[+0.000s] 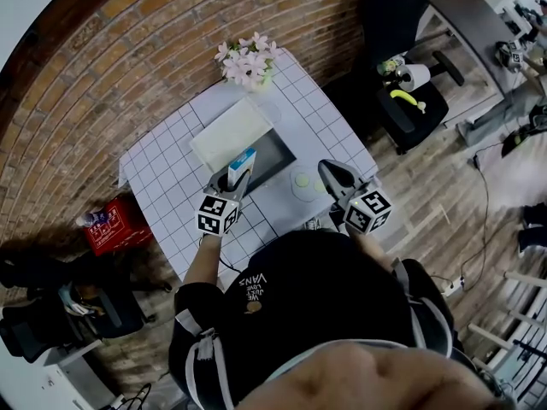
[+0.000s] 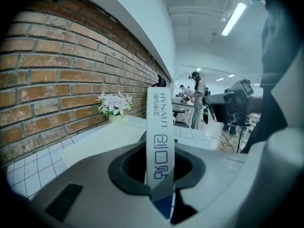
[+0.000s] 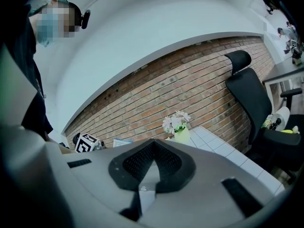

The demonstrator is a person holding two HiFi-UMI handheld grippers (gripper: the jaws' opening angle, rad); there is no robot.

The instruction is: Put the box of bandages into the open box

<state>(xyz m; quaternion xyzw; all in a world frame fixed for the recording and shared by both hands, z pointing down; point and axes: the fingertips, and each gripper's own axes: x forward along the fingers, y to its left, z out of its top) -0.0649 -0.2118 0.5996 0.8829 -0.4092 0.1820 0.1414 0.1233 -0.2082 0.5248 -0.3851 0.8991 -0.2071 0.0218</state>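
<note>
One slim white-and-blue carton, the box of bandages (image 1: 244, 161), is pinched on its narrow faces by the left gripper (image 1: 236, 178), long axis running out along the jaws, at the near edge of one open box (image 1: 282, 162), dark inside, with a flat white lid. The right gripper (image 1: 335, 174) is closed and empty. The square table (image 1: 171, 186) is white-tiled.
</note>
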